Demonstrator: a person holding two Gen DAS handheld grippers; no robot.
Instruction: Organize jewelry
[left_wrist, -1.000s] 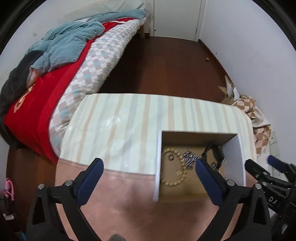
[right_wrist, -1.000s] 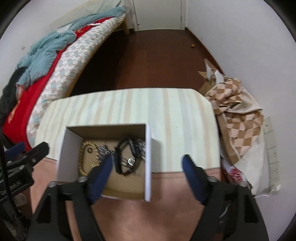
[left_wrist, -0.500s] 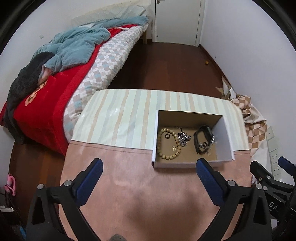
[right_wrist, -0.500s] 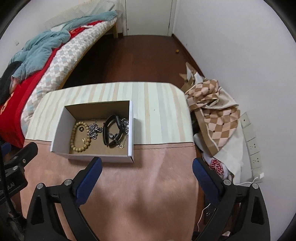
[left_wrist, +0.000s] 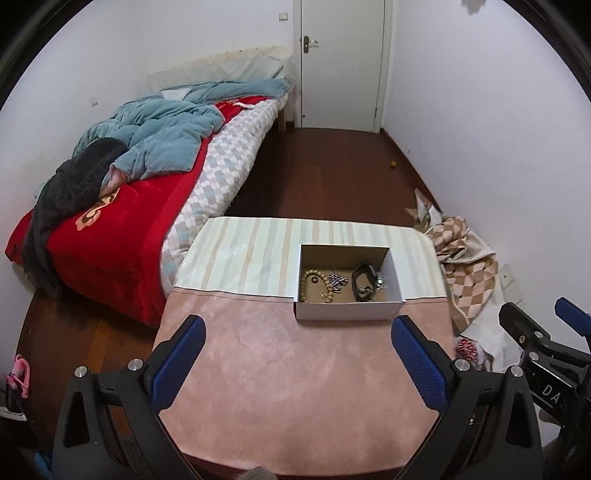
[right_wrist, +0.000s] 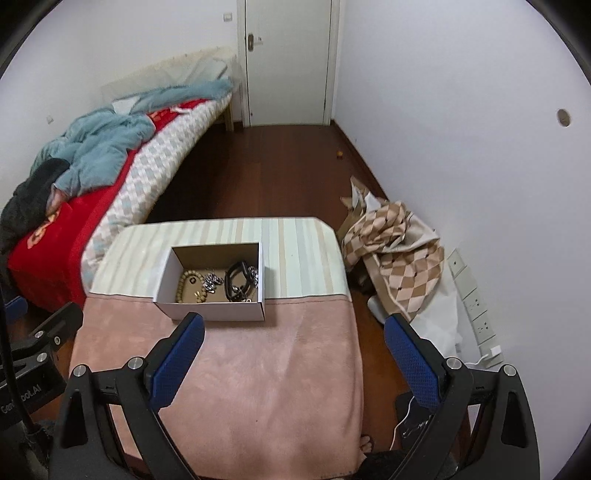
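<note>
The left gripper (left_wrist: 293, 354) stood wide open and held nothing. Ahead of it, a little to its right, the white box (left_wrist: 347, 312) kept the jewelry: bead bracelet (left_wrist: 314, 285), silver chain (left_wrist: 338, 282), black band (left_wrist: 364, 277). The right gripper (right_wrist: 293, 352), its jaws just opened wider, was empty too; the box was ahead-left. Both should probably retreat straight, so nothing catches the box.

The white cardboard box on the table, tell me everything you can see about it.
The white cardboard box is a shallow open rectangle with no lid, white outside and plain brown inside. It sits flat on the table, straddling the seam between the pink cloth and the striped cloth. Inside lie a wooden bead bracelet, a silvery chain cluster and a black band. Neither gripper touches it.
</note>
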